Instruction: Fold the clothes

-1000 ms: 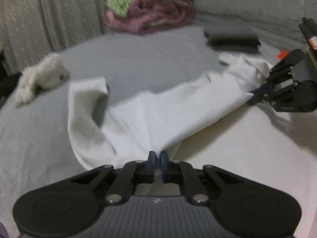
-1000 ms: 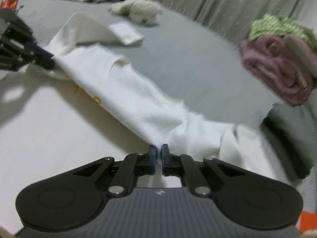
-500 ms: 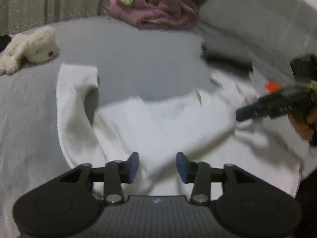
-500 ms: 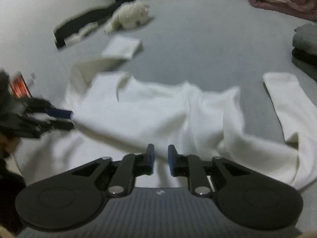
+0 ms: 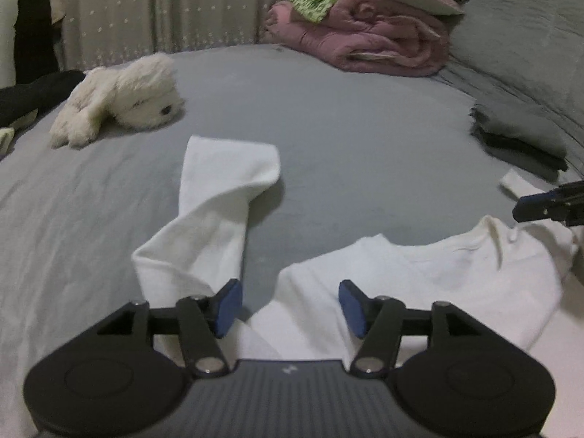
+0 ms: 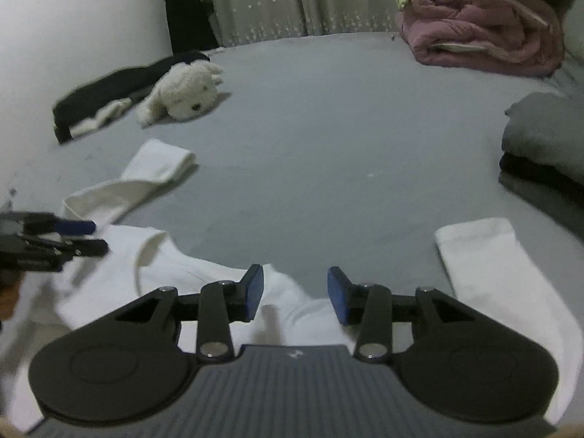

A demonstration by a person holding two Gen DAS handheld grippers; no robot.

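The white long-sleeved top (image 5: 419, 284) lies spread on the grey bed (image 5: 328, 138), soft, light and floppy, best pinched at a sleeve cuff (image 5: 233, 160), while both grippers' fingers (image 5: 226, 306) (image 6: 255, 292), having just opened, grip nothing.

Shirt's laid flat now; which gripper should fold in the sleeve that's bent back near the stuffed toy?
Probably the left gripper. Its jaws have just opened, empty, and that sleeve starts right beside its left finger. The right gripper sits by the other sleeve.
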